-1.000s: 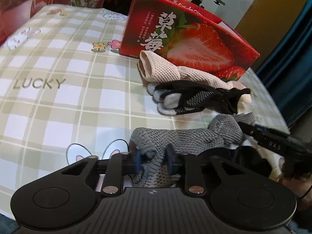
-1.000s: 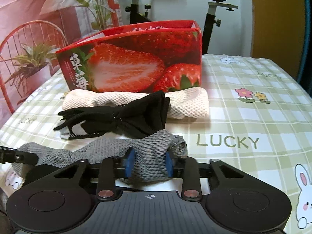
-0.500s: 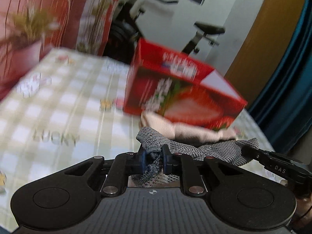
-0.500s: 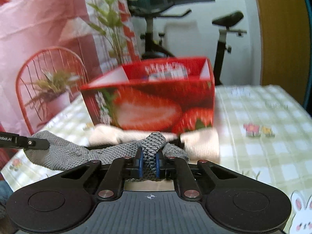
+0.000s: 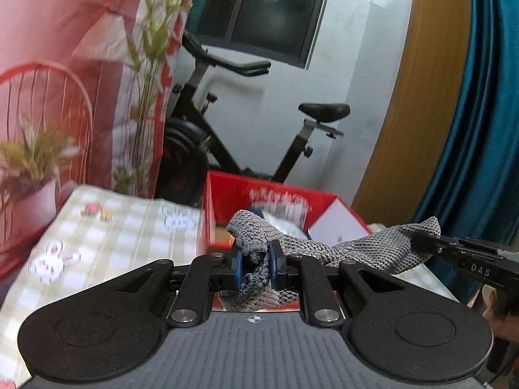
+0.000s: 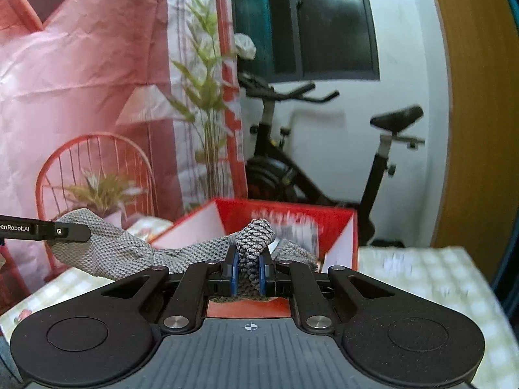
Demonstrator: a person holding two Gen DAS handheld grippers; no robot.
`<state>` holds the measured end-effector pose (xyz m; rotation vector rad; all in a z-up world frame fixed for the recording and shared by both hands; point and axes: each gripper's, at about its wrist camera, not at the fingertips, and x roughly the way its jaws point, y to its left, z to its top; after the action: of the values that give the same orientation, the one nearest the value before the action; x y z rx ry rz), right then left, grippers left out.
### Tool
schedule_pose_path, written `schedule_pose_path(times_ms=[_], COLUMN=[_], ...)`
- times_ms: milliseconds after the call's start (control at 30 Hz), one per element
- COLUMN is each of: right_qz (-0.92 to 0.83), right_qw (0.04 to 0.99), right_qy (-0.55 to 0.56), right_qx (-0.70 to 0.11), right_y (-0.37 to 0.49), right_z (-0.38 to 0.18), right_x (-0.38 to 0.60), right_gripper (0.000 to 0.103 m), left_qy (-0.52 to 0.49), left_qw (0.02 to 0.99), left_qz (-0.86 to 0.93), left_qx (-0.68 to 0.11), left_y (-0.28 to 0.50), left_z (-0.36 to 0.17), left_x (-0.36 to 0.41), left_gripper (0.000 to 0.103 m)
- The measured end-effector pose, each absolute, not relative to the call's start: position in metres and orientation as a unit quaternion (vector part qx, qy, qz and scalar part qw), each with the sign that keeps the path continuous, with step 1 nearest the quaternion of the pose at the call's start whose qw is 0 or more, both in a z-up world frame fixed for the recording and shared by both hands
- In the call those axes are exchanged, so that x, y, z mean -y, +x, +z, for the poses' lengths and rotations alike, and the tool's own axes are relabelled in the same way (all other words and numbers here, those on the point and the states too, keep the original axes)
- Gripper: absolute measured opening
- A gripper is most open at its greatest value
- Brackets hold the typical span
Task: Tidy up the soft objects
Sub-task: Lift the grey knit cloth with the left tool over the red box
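Left wrist view
- Count: one grey knit cloth, one red box, one exercise bike, one checked tablecloth.
- Left gripper: clamped on one bunched end of the cloth, blue pads pressing the fabric.
- Right gripper: off to the right, its black tip pinching the cloth's other end.
- Cloth: hangs stretched between the two grippers, just ahead of the left one, in front of the open box.
- Change: a second ago the cloth lay on the tablecloth beside a black and a beige item; now it is lifted, those two are hidden, and the box's inside shows. The left jaws have closed tighter on the cloth.
- Texture: coarse ribbed knit; glossy cardboard box.

Right wrist view
- Count: one cloth, one box, one bike.
- Right gripper: shut tight on a rolled fold of cloth.
- Left gripper: far left, holding the other end.
- Change: the cloth has risen off the tablecloth; the strawberry front of the box has dropped below the gripper.
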<state>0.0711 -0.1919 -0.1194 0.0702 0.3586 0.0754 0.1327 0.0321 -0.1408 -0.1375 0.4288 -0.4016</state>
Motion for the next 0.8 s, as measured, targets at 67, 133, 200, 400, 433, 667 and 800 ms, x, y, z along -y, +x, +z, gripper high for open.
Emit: schedule_pose_path(times_ms=[67, 133, 200, 400, 433, 667, 800], right_qz=[0.037, 0.036, 0.036, 0.034, 0.034, 0.028, 0.027], right_qw=[0.984, 0.986, 0.986, 0.986, 0.986, 0.984, 0.983], right_qy=[0.026, 0.019, 0.012, -0.001, -0.001, -0.008, -0.017], right_qx=[-0.17, -0.164, -0.161, -0.163, -0.164, -0.174, -0.183], right_y=[0.079, 0.086, 0.093, 0.118, 0.123, 0.162, 0.19], right_z=[-0.109, -0.102, -0.096, -0.089, -0.088, -0.093, -0.101], right_x=[0.195, 0.196, 0.198, 0.207, 0.209, 0.221, 0.222], right_gripper=[0.011, 0.011, 0.011, 0.011, 0.011, 0.011, 0.011], left_qy=[-0.065, -0.054, -0.048, -0.036, -0.034, -0.028, -0.025], left_qw=[0.956, 0.959, 0.961, 0.964, 0.964, 0.965, 0.965], left_qz=[-0.198, -0.196, -0.195, -0.191, -0.191, -0.184, -0.178], left_qx=[-0.206, -0.196, -0.189, -0.182, -0.182, -0.186, -0.192], left_y=[0.136, 0.143, 0.15, 0.178, 0.183, 0.223, 0.247], left_z=[-0.134, -0.126, -0.12, -0.109, -0.108, -0.106, -0.109], left_x=[-0.029, -0.024, -0.019, -0.008, -0.006, 0.006, 0.012], left_gripper=[0.017, 0.017, 0.017, 0.017, 0.017, 0.017, 0.017])
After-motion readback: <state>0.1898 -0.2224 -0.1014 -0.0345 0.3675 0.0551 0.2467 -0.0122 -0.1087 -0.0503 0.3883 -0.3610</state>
